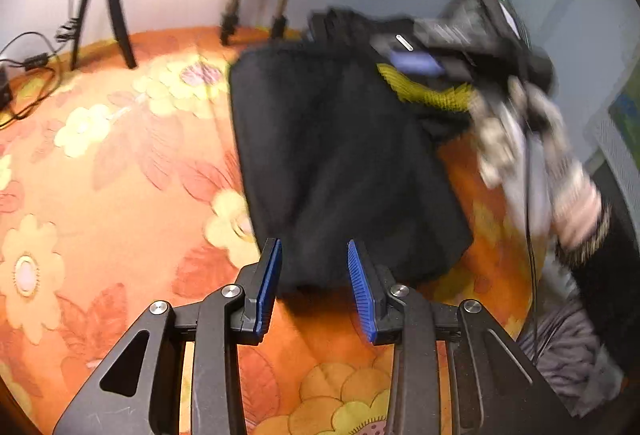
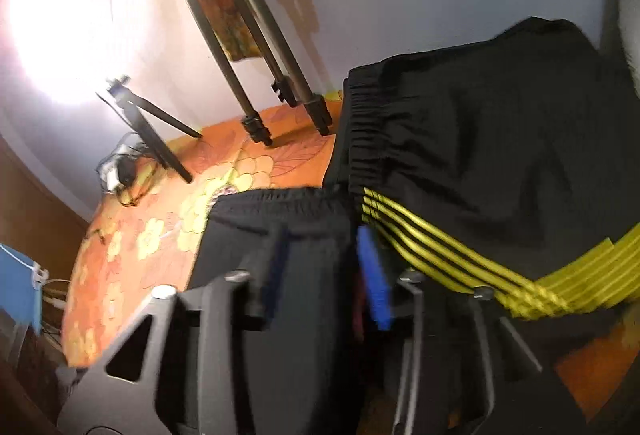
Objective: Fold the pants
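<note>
Pants (image 1: pixel 340 155) are black with yellow side stripes (image 2: pixel 460 255), lying on an orange bedspread (image 1: pixel 120 215) printed with big pale flowers. In the left wrist view they sit as a roughly rectangular dark slab running up the middle of the picture, its near edge right between the left gripper (image 1: pixel 314 289) fingers. Those jaws stand apart with the blue pads (image 1: pixel 362 291) on either side of the cloth edge, not pressing on it as far as I can see, so that one reads as open.

The right gripper (image 1: pixel 416 55) shows up at the far end of the pants in that same view (very blurred), with a hand in a patterned sleeve (image 1: pixel 560 175) behind it. From its own camera the jaws are spread, with black fabric lying across the space between them; whether the pads actually pinch it I can't tell, too smeared. The elastic waistband (image 2: pixel 360 131) rises bunched just beyond its fingertips.

Tripods (image 2: pixel 248 75) stand at the far edge by the wall, and a bright lamp (image 2: pixel 68 15) blows out the left side.
</note>
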Demonstrator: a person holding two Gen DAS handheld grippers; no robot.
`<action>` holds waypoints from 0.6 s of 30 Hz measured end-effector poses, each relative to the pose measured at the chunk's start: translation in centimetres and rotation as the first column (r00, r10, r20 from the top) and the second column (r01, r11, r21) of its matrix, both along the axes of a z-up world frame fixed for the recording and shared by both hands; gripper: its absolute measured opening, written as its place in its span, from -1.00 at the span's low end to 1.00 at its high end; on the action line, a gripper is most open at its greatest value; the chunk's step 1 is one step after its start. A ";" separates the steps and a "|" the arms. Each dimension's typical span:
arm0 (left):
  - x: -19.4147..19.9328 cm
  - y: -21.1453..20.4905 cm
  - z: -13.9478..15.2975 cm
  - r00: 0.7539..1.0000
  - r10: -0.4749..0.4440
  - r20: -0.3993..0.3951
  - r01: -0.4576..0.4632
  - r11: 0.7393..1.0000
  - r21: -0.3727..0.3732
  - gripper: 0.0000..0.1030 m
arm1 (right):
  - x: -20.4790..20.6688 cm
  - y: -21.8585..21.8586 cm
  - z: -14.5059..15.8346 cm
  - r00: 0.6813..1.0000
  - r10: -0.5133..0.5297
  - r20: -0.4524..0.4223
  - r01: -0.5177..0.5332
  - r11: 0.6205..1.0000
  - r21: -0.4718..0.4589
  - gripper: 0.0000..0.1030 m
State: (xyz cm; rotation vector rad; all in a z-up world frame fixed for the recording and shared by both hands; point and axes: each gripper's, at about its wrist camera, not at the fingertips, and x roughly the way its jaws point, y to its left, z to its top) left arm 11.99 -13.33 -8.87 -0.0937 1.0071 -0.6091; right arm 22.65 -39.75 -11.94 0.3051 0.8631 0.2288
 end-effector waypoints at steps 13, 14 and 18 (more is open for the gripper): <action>7.7 -0.9 -1.2 0.986 0.149 -0.073 -0.155 0.985 -0.078 -0.18 | -6.7 -0.6 -2.6 0.988 0.029 -0.150 -0.022 0.999 0.049 0.27; 7.9 -0.9 -1.4 0.985 0.154 -0.078 -0.160 0.984 -0.078 -0.18 | -6.7 -0.6 -2.9 0.987 0.032 -0.157 -0.025 0.999 0.047 0.27; 8.6 -0.9 -2.3 0.980 0.166 -0.112 -0.176 0.981 -0.083 -0.18 | -5.9 -0.8 -4.4 0.981 0.035 -0.189 -0.025 0.998 0.059 0.27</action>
